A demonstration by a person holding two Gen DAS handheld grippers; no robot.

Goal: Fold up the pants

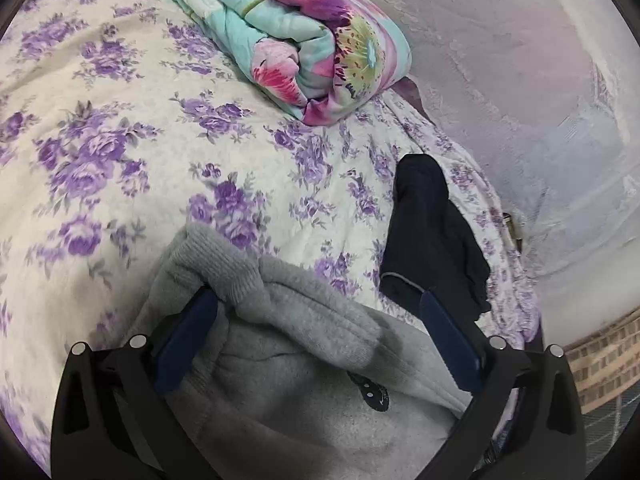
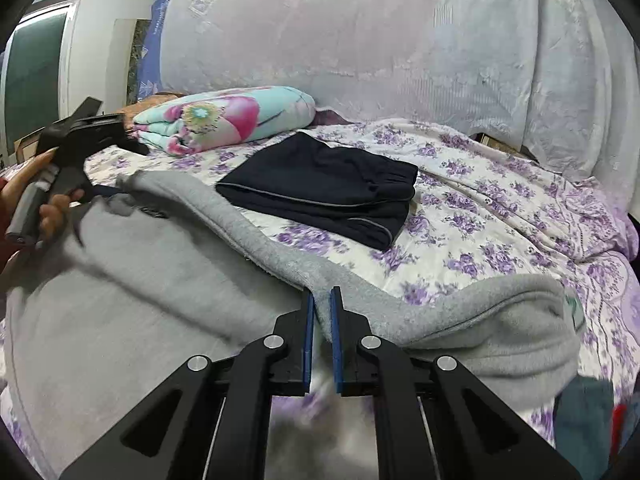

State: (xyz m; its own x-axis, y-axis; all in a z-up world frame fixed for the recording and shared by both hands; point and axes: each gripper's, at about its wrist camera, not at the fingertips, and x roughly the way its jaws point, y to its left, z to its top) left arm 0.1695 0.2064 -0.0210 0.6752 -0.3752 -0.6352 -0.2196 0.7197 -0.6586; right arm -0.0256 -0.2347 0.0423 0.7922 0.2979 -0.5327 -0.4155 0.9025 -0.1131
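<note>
Grey fleece pants (image 2: 152,276) lie spread on the flowered bedspread (image 2: 500,216). In the left wrist view the pants (image 1: 304,360) bunch up between the wide-apart fingers of my left gripper (image 1: 316,304), with a ribbed cuff over the left finger (image 1: 188,336). My left gripper is open. It also shows in the right wrist view (image 2: 100,190), at the far left end of the pants. My right gripper (image 2: 322,300) is shut on the pants' near edge, with the cloth pinched between the blue pads.
Folded dark navy pants (image 2: 324,188) lie on the bed beyond the grey pants; they also show in the left wrist view (image 1: 432,236). A rolled flowered quilt (image 2: 224,116) lies farther back. A pale drape (image 2: 400,40) hangs behind the bed.
</note>
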